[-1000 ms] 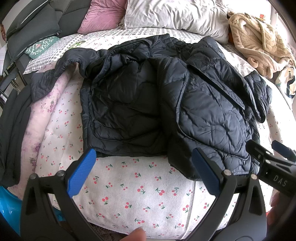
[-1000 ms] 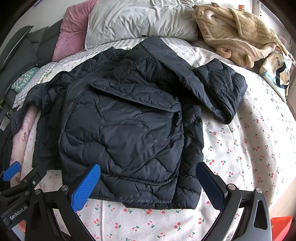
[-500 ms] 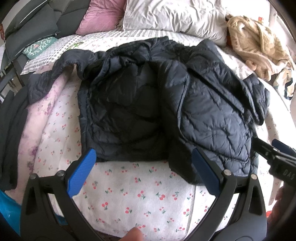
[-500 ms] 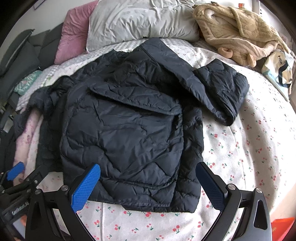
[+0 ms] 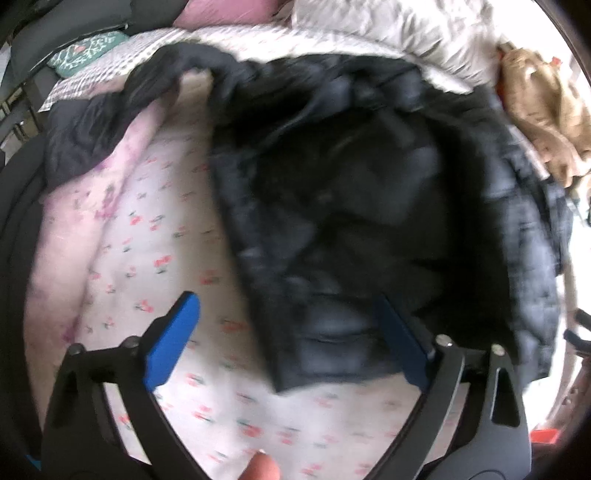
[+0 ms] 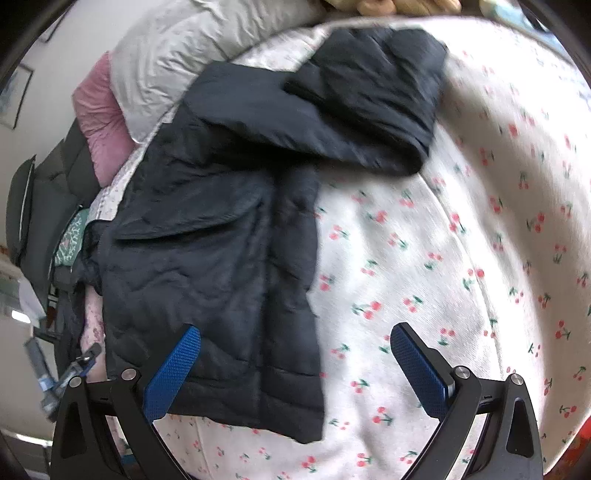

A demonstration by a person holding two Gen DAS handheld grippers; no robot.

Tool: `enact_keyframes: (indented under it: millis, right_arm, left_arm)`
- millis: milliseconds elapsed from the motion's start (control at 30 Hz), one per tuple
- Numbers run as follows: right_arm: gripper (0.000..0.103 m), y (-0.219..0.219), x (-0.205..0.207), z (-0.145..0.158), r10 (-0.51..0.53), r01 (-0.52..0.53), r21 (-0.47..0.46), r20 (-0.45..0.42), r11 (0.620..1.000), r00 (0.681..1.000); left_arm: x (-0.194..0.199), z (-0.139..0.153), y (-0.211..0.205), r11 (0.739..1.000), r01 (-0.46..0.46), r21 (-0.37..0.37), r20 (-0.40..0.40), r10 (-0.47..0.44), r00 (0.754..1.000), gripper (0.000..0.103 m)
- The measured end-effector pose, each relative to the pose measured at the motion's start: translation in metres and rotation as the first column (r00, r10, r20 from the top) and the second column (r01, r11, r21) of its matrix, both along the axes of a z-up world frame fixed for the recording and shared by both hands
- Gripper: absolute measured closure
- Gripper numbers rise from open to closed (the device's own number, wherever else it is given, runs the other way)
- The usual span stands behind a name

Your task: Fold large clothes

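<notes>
Right wrist alone shows jacket's (image 6: pixel 221 240) sleeve (image 6: pixel 369 103).

Both wrist cameras look steeply down, close above the bed, sharing the dark jacket (image 5: pixel 369 221) and cherry-print sheet (image 6: pixel 424 258).

Bed: sheet (image 6: pixel 424 258) white with a red cherry print, filling the space under and ahead of the gripper.
Pillows: grey pillow (image 6: pixel 177 48) and pink pillow (image 6: pixel 103 125) far ahead, at the bed's head.
Wall: pale, ahead-left, with a framed picture (image 6: pixel 14 92).
Left side: dark cushions (image 5: pixel 74 11), teal patterned cloth (image 5: pixel 88 48).
Right side: tan fleece (image 5: pixel 543 110).
Light: bright daylight from the right.
</notes>
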State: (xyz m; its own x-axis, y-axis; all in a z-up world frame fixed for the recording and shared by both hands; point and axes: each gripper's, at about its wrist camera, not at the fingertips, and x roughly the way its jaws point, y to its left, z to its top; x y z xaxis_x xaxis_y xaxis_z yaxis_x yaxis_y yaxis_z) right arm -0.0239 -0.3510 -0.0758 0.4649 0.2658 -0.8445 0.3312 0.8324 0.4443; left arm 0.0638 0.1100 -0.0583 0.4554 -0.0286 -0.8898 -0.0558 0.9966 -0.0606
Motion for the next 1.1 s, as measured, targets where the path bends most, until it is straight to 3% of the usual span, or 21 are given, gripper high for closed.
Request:
enact_keyframes:
  millis: [67, 167, 267, 367, 467, 533, 567, 633, 700, 733, 933, 1100]
  right_arm:
    - [0.0, -0.002, 0.0, -0.007, -0.001, 0.001, 0.044, -0.01, 0.999, 1.0]
    - [0.002, -0.003, 0.001, -0.019, -0.007, 0.01, 0.137, -0.02, 0.991, 1.0]
    - [0.011, 0.002, 0.002, -0.029, -0.017, 0.025, 0.242, -0.032, 0.97, 0.999]
    - [0.027, 0.015, 0.008, -0.04, 0.015, 0.0, 0.293, -0.047, 0.956, 0.999]
    - [0.05, 0.032, 0.012, -0.043, 0.071, -0.055, 0.262, -0.054, 0.964, 0.996]
    - [0.079, 0.04, 0.013, -0.042, 0.101, -0.087, 0.23, -0.048, 0.969, 0.994]
    - [0.083, 0.041, 0.013, -0.041, 0.106, -0.094, 0.22, -0.044, 0.971, 0.993]
    - [0.091, 0.041, 0.013, -0.037, 0.103, -0.096, 0.191, -0.027, 0.977, 0.994]
    - [0.093, 0.036, 0.011, -0.028, 0.086, -0.086, 0.164, 0.005, 0.983, 0.996]
    - [0.094, 0.03, 0.009, -0.019, 0.068, -0.072, 0.145, 0.034, 0.987, 0.997]
    - [0.096, -0.017, -0.008, 0.025, -0.062, 0.049, 0.077, 0.169, 0.996, 0.984]
    - [0.096, -0.056, -0.034, 0.041, -0.142, 0.145, -0.001, 0.199, 0.989, 0.97]
  left_arm:
    - [0.004, -0.013, 0.013, 0.999, -0.025, -0.025, -0.041, 0.024, 0.999, 0.01]
    - [0.008, -0.027, 0.026, 0.989, -0.06, -0.135, -0.097, 0.047, 0.994, 0.012]
    - [0.009, -0.035, 0.024, 0.979, -0.054, -0.196, -0.122, 0.031, 0.992, 0.012]
    - [0.008, -0.04, 0.017, 0.969, -0.039, -0.245, -0.136, 0.005, 0.991, 0.013]
    - [0.008, -0.043, 0.007, 0.958, -0.025, -0.287, -0.132, -0.014, 0.991, 0.022]
    - [0.007, -0.044, 0.001, 0.952, -0.012, -0.307, -0.128, -0.029, 0.991, 0.033]
    - [0.01, -0.041, -0.003, 0.951, -0.01, -0.31, -0.129, -0.031, 0.991, 0.037]
    - [0.011, -0.039, -0.007, 0.947, -0.009, -0.32, -0.132, -0.035, 0.991, 0.064]
    - [0.011, -0.037, -0.01, 0.924, -0.013, -0.383, -0.124, -0.038, 0.992, 0.08]
    - [0.008, -0.034, -0.008, 0.918, -0.012, -0.396, -0.112, -0.035, 0.993, 0.083]
    - [-0.013, 0.015, -0.011, 0.903, 0.077, -0.423, -0.02, -0.094, 0.995, 0.089]
    - [-0.043, 0.037, 0.01, 0.886, 0.115, -0.449, 0.011, -0.123, 0.992, 0.09]
